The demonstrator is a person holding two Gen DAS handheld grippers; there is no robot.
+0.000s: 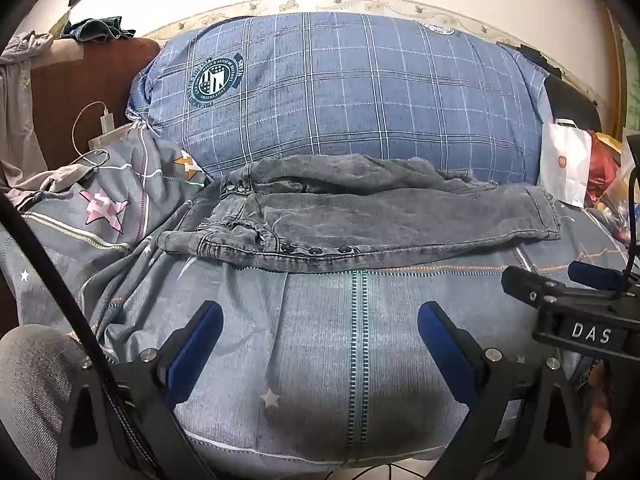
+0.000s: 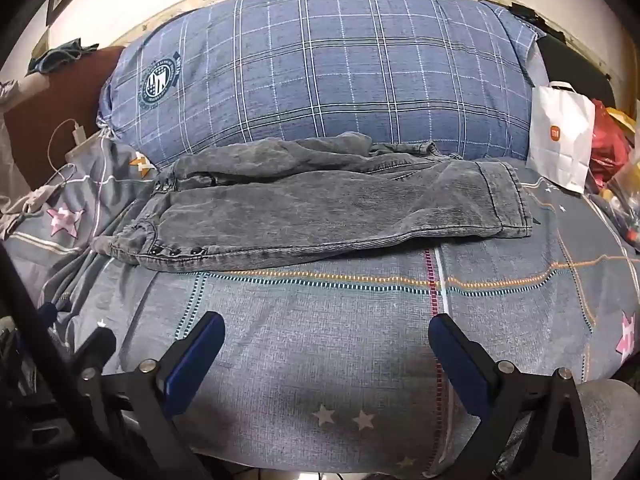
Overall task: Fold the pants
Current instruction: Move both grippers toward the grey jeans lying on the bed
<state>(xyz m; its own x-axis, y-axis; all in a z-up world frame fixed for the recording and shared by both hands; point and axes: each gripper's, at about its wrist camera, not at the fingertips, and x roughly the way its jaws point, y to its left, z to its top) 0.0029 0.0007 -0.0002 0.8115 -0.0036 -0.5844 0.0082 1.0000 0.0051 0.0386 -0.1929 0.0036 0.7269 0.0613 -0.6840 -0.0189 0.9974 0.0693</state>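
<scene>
Both wrist views face the pants (image 1: 360, 216) from near, side by side.

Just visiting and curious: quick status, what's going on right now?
Left gripper and right gripper both open, empty, short of the pants. Pants lie sideways on the bed against the plaid pillow. Nothing between.

A lived-in home bedroom: a bed (image 2: 320, 320) under a star-patterned grey cover, a big blue plaid pillow (image 2: 320, 72) against the wall, a phone charger (image 1: 107, 122) trailing its cable by the brown headboard (image 1: 80, 92), and a white shopping bag (image 2: 560, 136) amid bedside clutter.
</scene>
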